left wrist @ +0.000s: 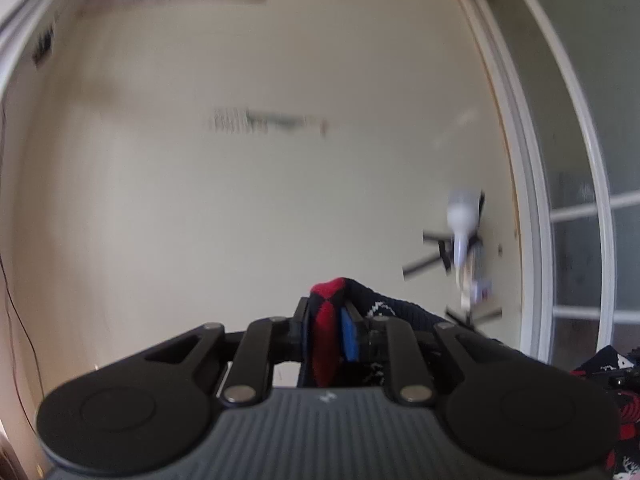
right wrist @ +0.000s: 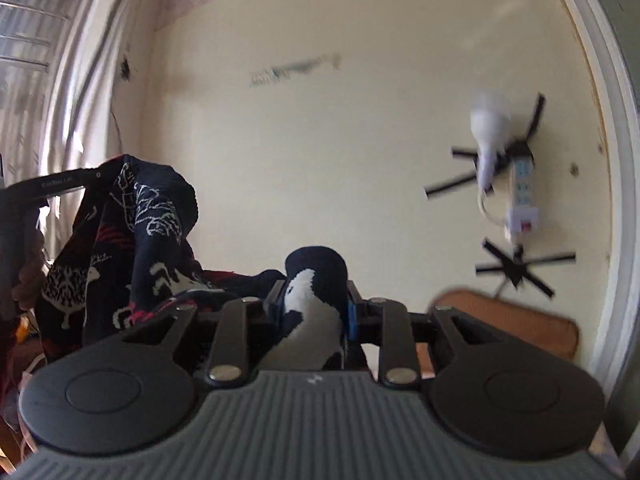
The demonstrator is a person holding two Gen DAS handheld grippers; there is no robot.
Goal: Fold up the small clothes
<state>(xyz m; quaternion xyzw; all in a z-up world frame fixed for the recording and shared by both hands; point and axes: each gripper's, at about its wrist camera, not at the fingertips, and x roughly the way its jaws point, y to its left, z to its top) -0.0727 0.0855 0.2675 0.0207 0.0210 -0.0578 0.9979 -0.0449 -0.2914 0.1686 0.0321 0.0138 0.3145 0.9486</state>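
Lift-and-spread step, I'd say: left gripper (left wrist: pixel 332 330) pinches the sweater (right wrist: pixel 132 232) by a red bit between its fingers, right gripper (right wrist: pixel 314 308) clamps a navy/white fold, cloth hanging between; next needs pulling it taut w/o slipping.

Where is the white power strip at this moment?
In the right wrist view the white power strip hangs on the cream wall at the right, beside the white bulb and near the door frame.
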